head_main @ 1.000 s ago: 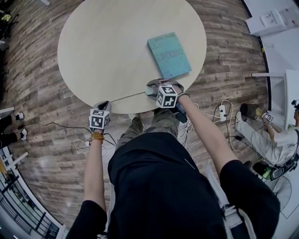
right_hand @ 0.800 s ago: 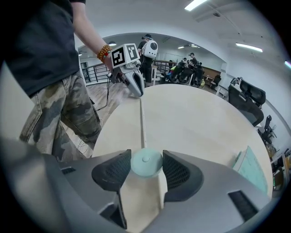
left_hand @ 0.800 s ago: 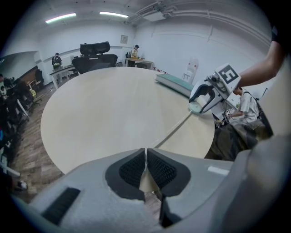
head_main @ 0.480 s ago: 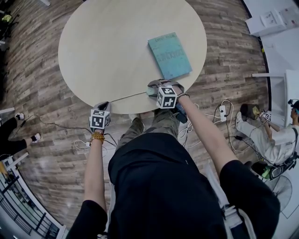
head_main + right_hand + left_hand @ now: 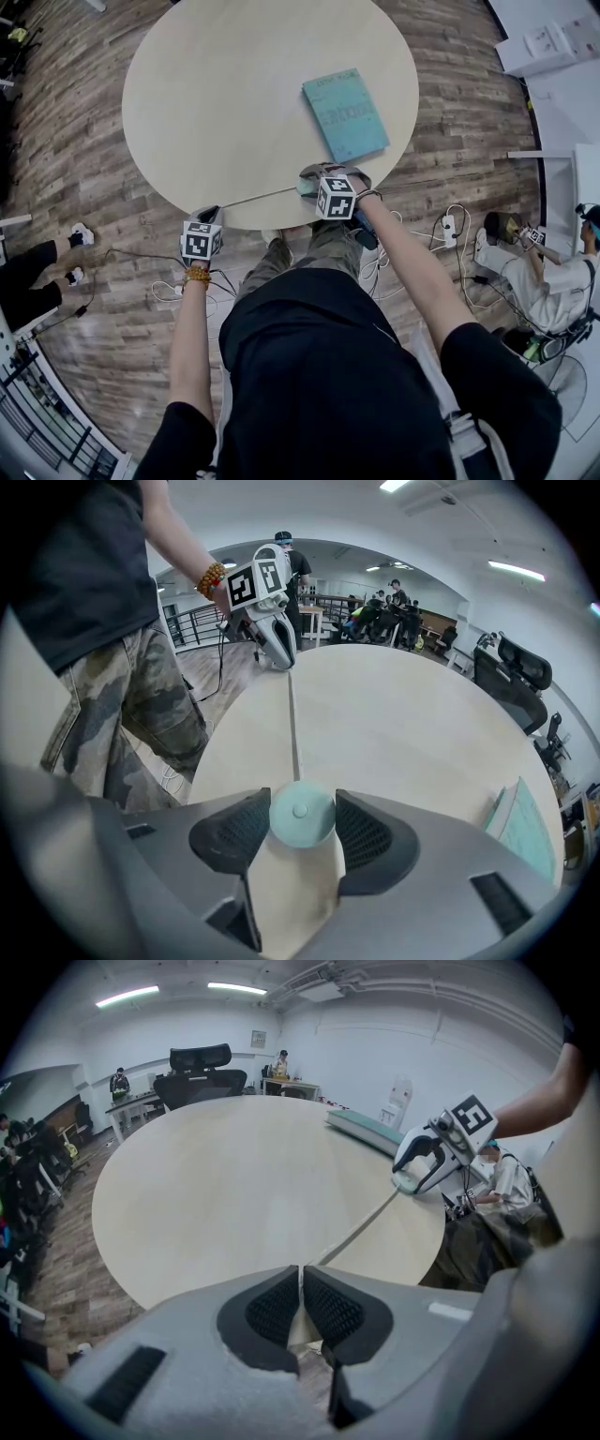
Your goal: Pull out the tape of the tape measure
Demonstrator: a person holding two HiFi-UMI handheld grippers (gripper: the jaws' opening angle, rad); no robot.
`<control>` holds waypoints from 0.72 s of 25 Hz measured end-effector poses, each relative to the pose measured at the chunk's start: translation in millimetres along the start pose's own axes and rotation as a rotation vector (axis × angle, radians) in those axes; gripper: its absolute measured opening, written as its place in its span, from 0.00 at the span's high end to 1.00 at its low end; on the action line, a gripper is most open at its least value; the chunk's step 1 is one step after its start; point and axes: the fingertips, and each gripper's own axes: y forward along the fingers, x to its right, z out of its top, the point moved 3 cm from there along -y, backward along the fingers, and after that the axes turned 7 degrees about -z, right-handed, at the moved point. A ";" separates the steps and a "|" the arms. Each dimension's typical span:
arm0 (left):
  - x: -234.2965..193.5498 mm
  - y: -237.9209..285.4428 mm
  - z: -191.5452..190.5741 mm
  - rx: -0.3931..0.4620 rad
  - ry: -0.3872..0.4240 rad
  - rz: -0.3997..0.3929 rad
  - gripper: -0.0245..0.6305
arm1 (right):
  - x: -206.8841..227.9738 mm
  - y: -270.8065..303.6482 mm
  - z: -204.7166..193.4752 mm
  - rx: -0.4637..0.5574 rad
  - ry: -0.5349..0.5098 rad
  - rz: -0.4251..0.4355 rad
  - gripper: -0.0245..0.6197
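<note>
**A:** Where do we stand with the tape measure (image 5: 302,817)?

**B:** We have its round, pale green case pinched between the pads of our right claw (image 5: 314,178). It sits at the near edge of the counter (image 5: 216,94), a little short of the teal book (image 5: 345,114).

**A:** And the other end?

**B:** Our left claw (image 5: 300,1299) is pressed together on the tip of the tape (image 5: 258,197). In the left gripper view, the thin pale strip runs straight into the slit between the two pads, with nothing else in there.

**A:** So the tape is out, then?

**B:** A good stretch of it, yes. From above we see it as one straight line, low over the counter's near rim, from the case across to our left claw at the rim's left side. It doesn't look slack or kinked. Whether it touches the counter along the way we cannot tell.

**A:** Then how much is left for us to do?

**B:** We judge the main part done: the case is held, the tip is held, and the claws are well apart with tape between them. The task names no length, so what remains is either to draw our claws further apart, if more tape is wanted, or simply to hold. Whether the case has more tape inside, we cannot see.

**A:** Any worry?

**B:** Only the grip on the tip. It's a thin strip, so we'd expect it to slip if the left pads ease.
</note>
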 end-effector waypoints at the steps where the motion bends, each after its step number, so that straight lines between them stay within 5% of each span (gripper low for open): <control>1: -0.9 -0.5 -0.9 0.000 0.000 0.000 0.92 | -0.6 0.8 -0.1 0.000 0.004 0.001 0.62; 18: -6.4 -1.3 -4.8 -0.008 -0.003 -0.010 0.90 | 1.5 7.2 -1.0 -0.030 0.059 0.021 0.62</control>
